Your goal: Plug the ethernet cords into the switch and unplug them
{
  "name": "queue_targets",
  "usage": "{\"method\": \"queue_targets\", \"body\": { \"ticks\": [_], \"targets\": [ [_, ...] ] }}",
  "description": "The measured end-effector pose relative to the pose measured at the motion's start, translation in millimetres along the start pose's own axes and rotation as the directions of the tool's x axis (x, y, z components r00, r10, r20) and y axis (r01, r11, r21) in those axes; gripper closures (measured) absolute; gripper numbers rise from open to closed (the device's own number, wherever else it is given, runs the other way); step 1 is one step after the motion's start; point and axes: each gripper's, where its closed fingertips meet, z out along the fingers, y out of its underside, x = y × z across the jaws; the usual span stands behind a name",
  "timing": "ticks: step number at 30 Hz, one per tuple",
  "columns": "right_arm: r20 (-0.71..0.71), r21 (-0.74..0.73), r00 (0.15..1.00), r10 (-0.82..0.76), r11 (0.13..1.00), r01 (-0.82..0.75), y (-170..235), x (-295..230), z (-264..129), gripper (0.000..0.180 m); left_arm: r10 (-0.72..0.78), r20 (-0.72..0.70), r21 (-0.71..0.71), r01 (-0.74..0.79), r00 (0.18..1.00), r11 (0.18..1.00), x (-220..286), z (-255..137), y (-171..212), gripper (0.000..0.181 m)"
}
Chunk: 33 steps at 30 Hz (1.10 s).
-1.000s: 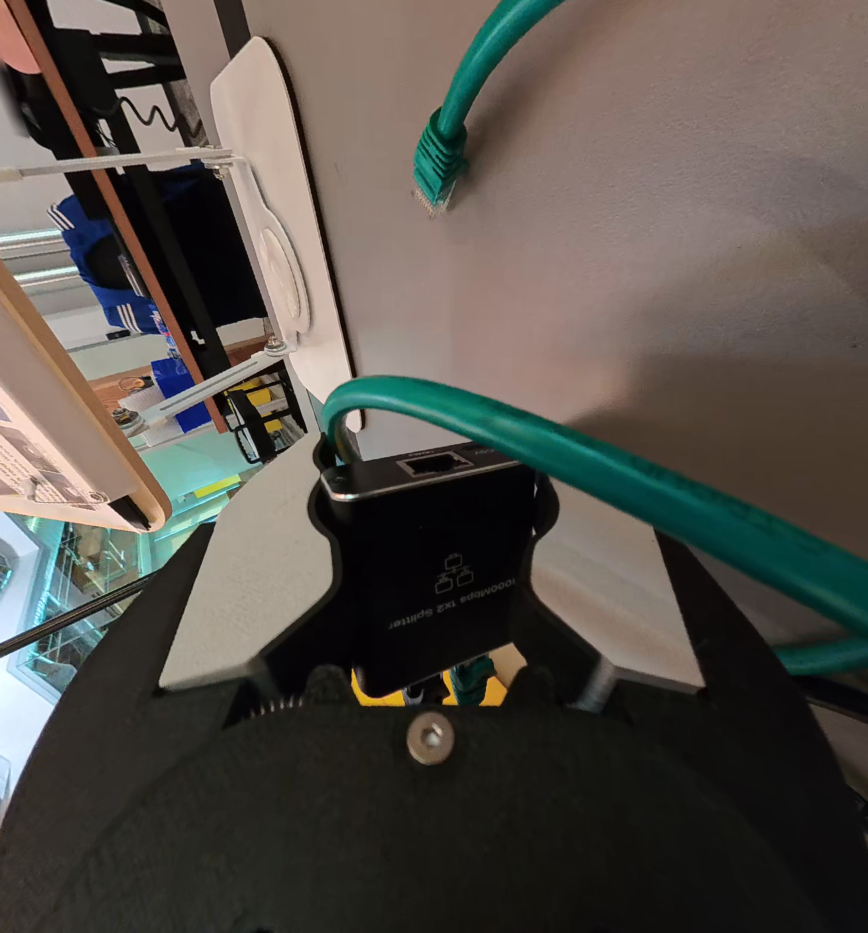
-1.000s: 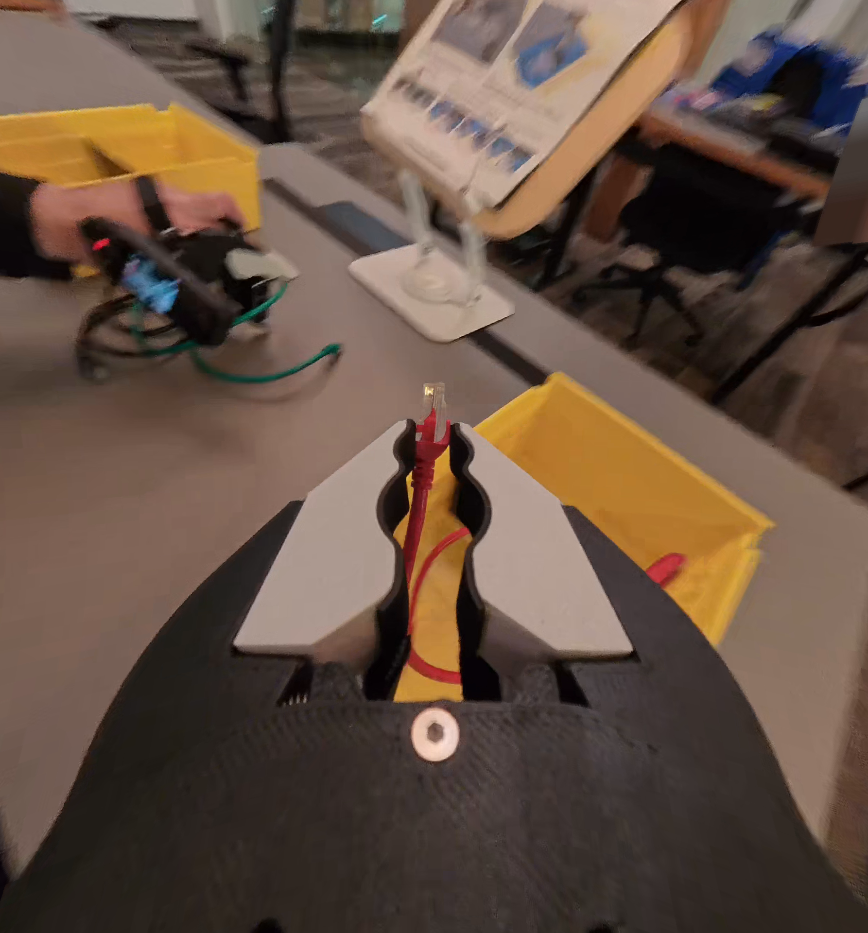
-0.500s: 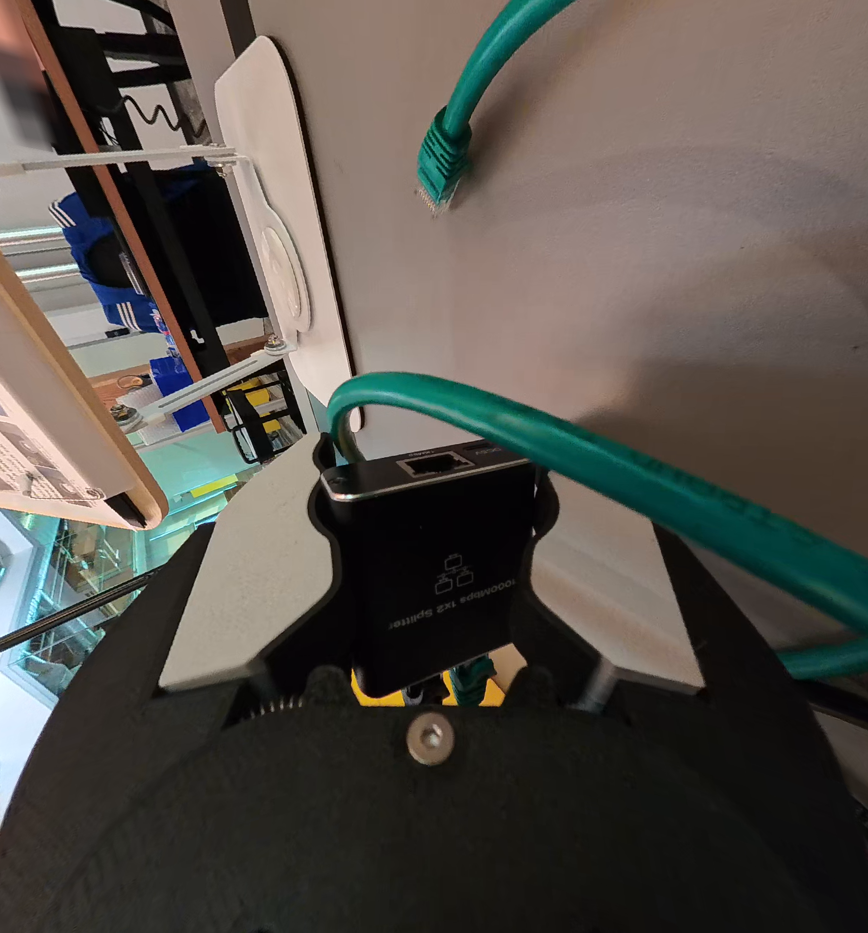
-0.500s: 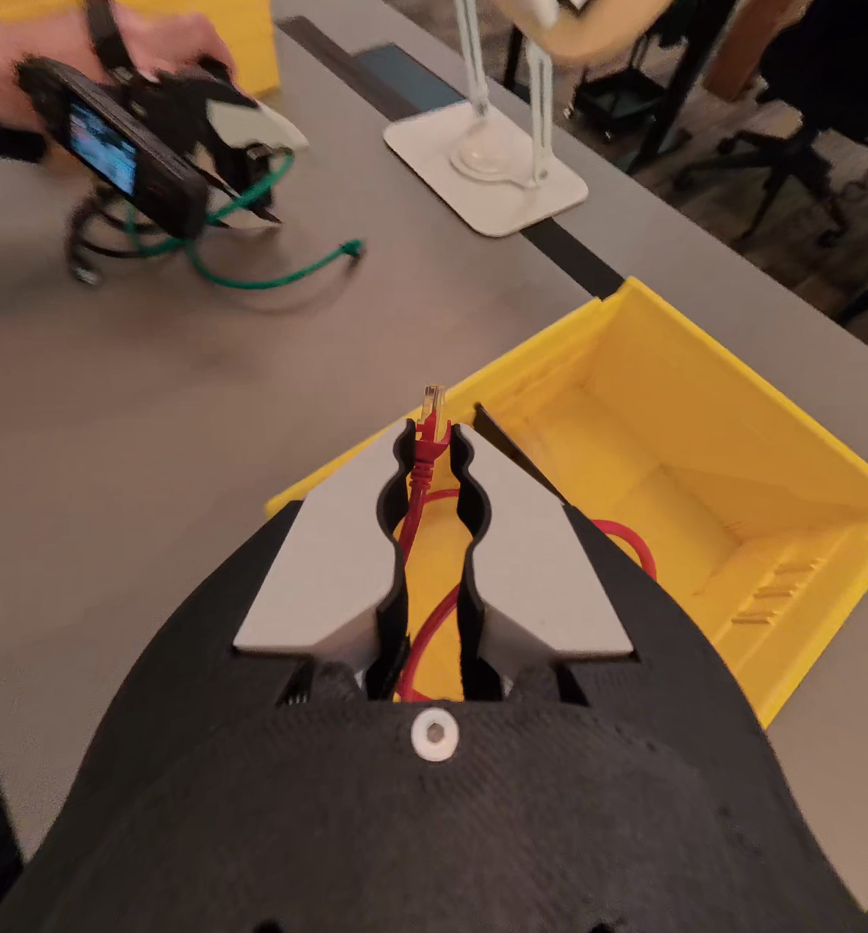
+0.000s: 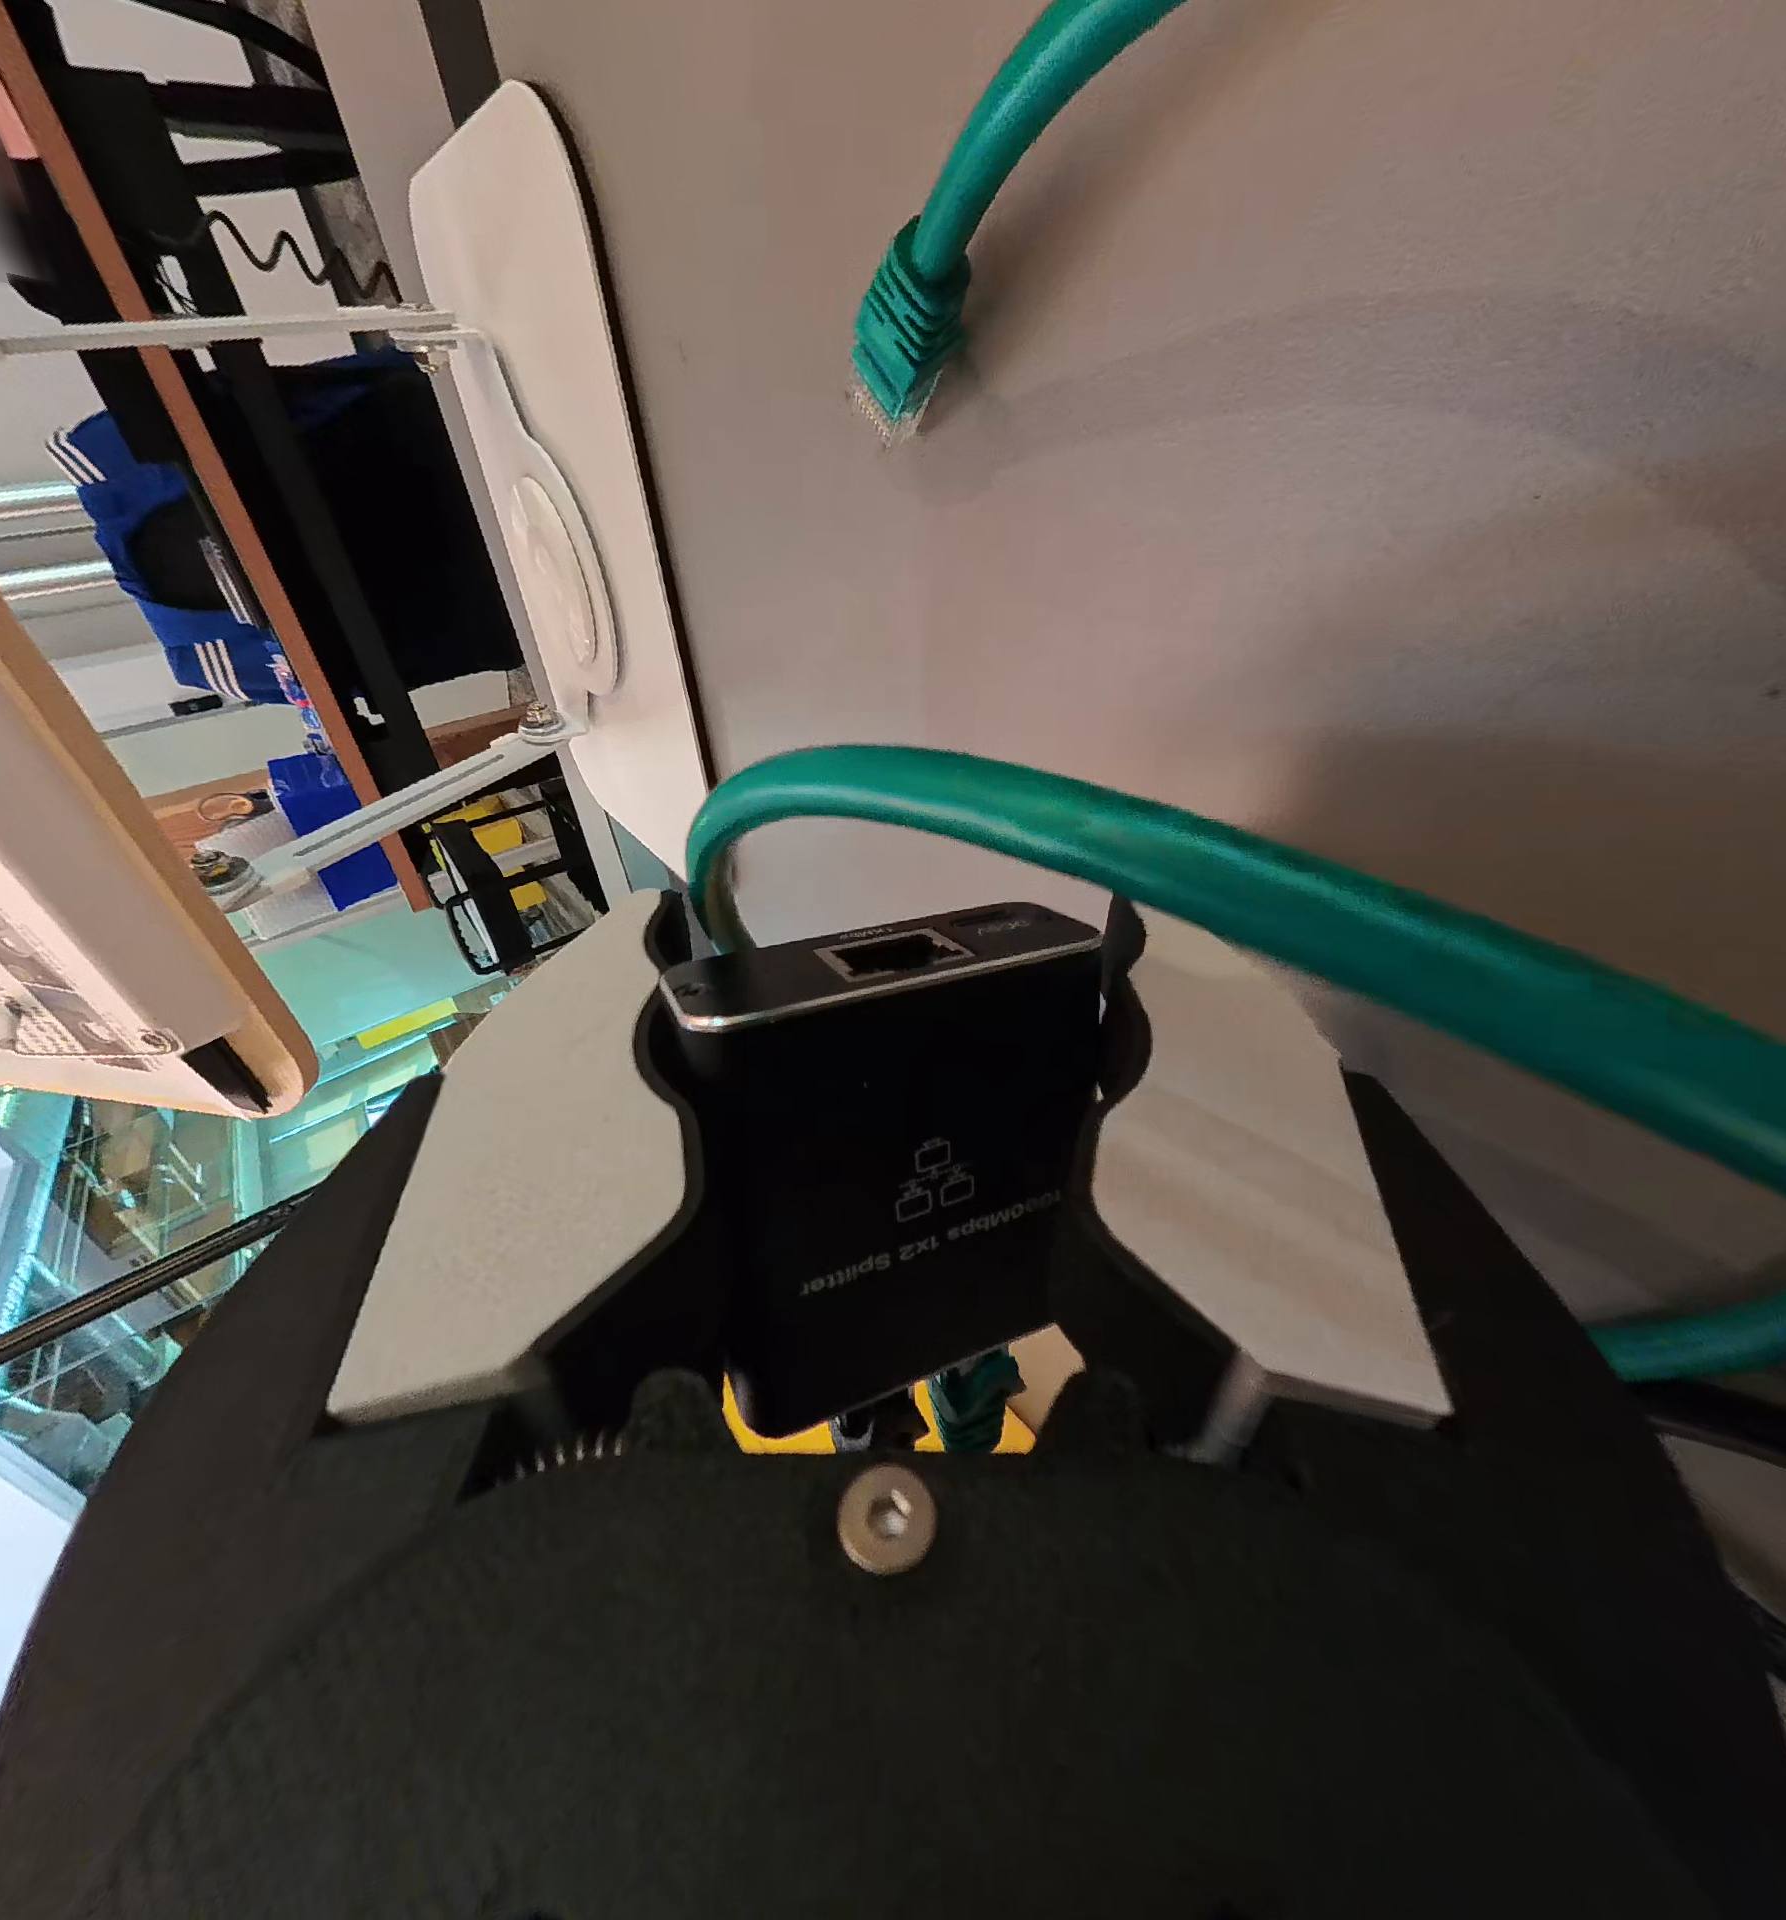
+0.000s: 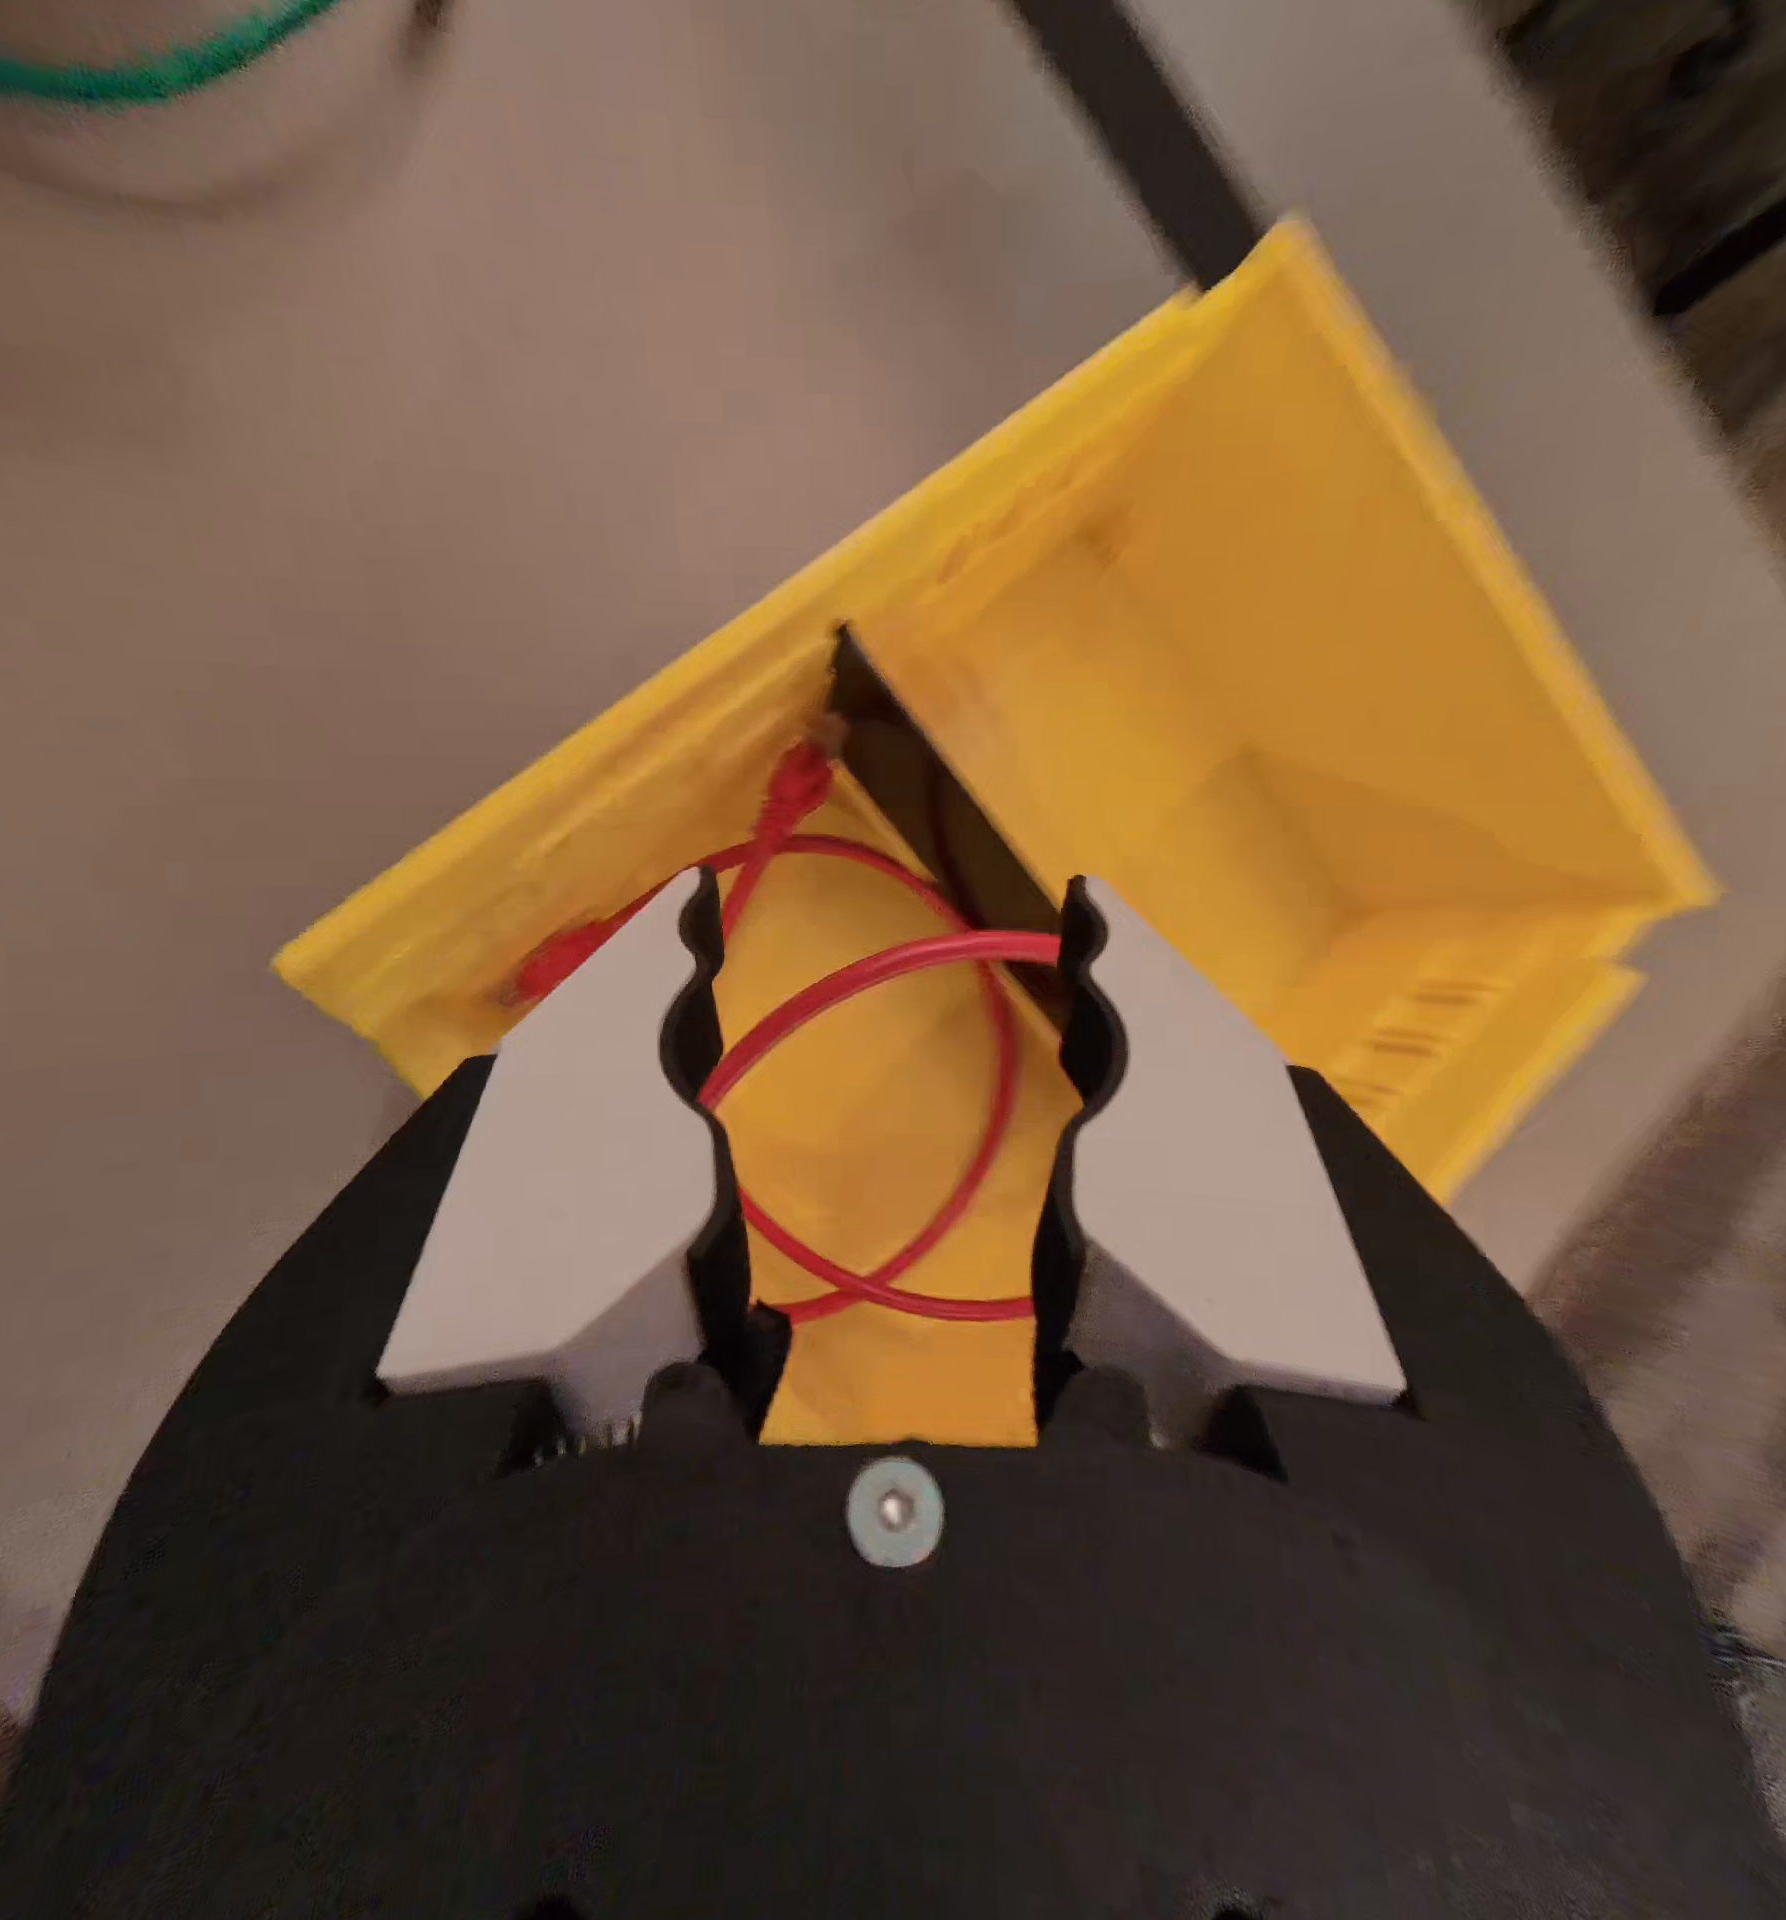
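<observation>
In the left wrist view my left gripper (image 5: 894, 925) is shut on the black switch (image 5: 910, 1132), whose front port faces away and is open. A green ethernet cord (image 5: 1284, 914) loops from behind the switch; its free plug (image 5: 904, 332) lies on the grey table. A green plug shows at the switch's near end (image 5: 972, 1392). In the right wrist view my right gripper (image 6: 884, 894) is open above a yellow bin (image 6: 1336, 582). The red ethernet cord (image 6: 868, 1039) lies coiled in the bin's near compartment, one plug (image 6: 795, 779) at the bin's wall.
A white stand base (image 5: 546, 436) with a tilted board (image 5: 68, 883) sits at the table's far edge in the left wrist view. A black divider (image 6: 930, 790) splits the bin. A strip of green cord (image 6: 120, 73) lies on the table beyond the bin. About 40 cm separates my left fingertips from my right.
My right gripper has opened and let go of the red cord, which now lies in the bin; the view has tipped down over the bin. My left gripper holds the switch nearly still.
</observation>
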Motion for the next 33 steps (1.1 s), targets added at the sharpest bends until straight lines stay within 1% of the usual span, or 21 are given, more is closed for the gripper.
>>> {"method": "queue_targets", "body": {
  "ticks": [2, 4, 5, 7, 9, 10, 12, 13, 14, 15, 17, 19, 21, 23, 24, 26, 28, 30, 32, 33],
  "targets": [
    [-0.071, 0.05, 0.997, -0.03, 0.998, 0.033, -21, 8, -26, 0.126, -0.026, -0.031, -0.004, 0.026, 0.999, 1.0, 1, 1, 2, 0.105],
    [-0.125, 0.104, 0.99, -0.064, 0.992, 0.077, -42, 3, -49, 0.13, -0.074, -0.036, 0.025, 0.075, 0.997, 0.997, -5, 0, 1, 0.105],
    [-0.171, 0.133, 0.981, -0.096, 0.984, 0.119, -54, -2, -60, 0.135, -0.116, -0.039, 0.033, 0.118, 0.992, 0.993, -10, -2, 1, 0.105],
    [-0.209, 0.17, 0.963, -0.168, 0.964, 0.205, -74, -27, -74, 0.135, -0.216, -0.068, 0.058, 0.22, 0.974, 0.974, -20, -8, 2, 0.105],
    [-0.174, 0.249, 0.963, -0.204, 0.937, 0.243, -96, -64, -80, 0.135, -0.328, -0.085, 0.092, 0.335, 0.941, 0.938, -37, -16, 3, 0.105],
    [-0.12, 0.309, 0.972, -0.203, 0.923, 0.231, -108, -88, -79, 0.135, -0.394, -0.114, 0.115, 0.406, 0.912, 0.906, -44, -22, 1, 0.105],
    [0.045, 0.437, 0.981, -0.19, 0.887, 0.152, -134, -139, -71, 0.131, -0.51, -0.159, 0.167, 0.532, 0.846, 0.83, -61, -34, -3, 0.105],
    [0.108, 0.482, 0.979, -0.172, 0.87, 0.099, -146, -158, -63, 0.131, -0.55, -0.179, 0.192, 0.577, 0.816, 0.794, -68, -41, -5, 0.105],
    [0.154, 0.503, 0.976, -0.154, 0.862, 0.057, -155, -171, -51, 0.128, -0.579, -0.196, 0.222, 0.611, 0.791, 0.76, -75, -48, -9, 0.105],
    [0.182, 0.512, 0.974, -0.135, 0.859, 0.023, -163, -179, -37, 0.125, -0.609, -0.214, 0.258, 0.646, 0.764, 0.719, -82, -56, -13, 0.105],
    [0.219, 0.544, 0.973, -0.069, 0.836, -0.063, -182, -184, -16, 0.124, -0.656, -0.251, 0.337, 0.7, 0.712, 0.63, -95, -74, -24, 0.105],
    [0.247, 0.572, 0.969, 0.001, 0.807, -0.147, -201, -179, 1, 0.124, -0.658, -0.278, 0.415, 0.705, 0.7, 0.574, -102, -93, -35, 0.105],
    [0.245, 0.609, 0.969, 0.019, 0.775, -0.169, -217, -170, 13, 0.129, -0.663, -0.278, 0.474, 0.7, 0.695, 0.534, -109, -109, -41, 0.105],
    [0.3, 0.64, 0.954, 0.0, 0.742, -0.202, -229, -171, 16, 0.128, -0.685, -0.307, 0.528, 0.717, 0.661, 0.455, -117, -124, -45, 0.105],
    [0.311, 0.629, 0.95, -0.011, 0.752, -0.197, -230, -171, 20, 0.126, -0.688, -0.343, 0.55, 0.731, 0.639, 0.404, -120, -132, -47, 0.105],
    [0.302, 0.629, 0.952, -0.058, 0.762, -0.153, -231, -178, 25, 0.119, -0.708, -0.441, 0.548, 0.791, 0.551, 0.273, -125, -143, -49, 0.105],
    [0.298, 0.639, 0.949, -0.102, 0.759, -0.12, -235, -195, 28, 0.117, -0.704, -0.554, 0.52, 0.845, 0.444, 0.124, -132, -151, -53, 0.105],
    [0.226, 0.653, 0.966, -0.127, 0.755, -0.054, -243, -205, 34, 0.119, -0.663, -0.668, 0.468, 0.883, 0.339, -0.02, -137, -157, -58, 0.105],
    [0.216, 0.666, 0.969, -0.117, 0.744, -0.059, -253, -212, 39, 0.123, -0.603, -0.75, 0.422, 0.899, 0.271, -0.121, -138, -164, -65, 0.105],
    [0.231, 0.679, 0.969, -0.093, 0.728, -0.091, -259, -212, 41, 0.127, -0.577, -0.771, 0.416, 0.899, 0.269, -0.137, -136, -168, -70, 0.105]
  ]
}}
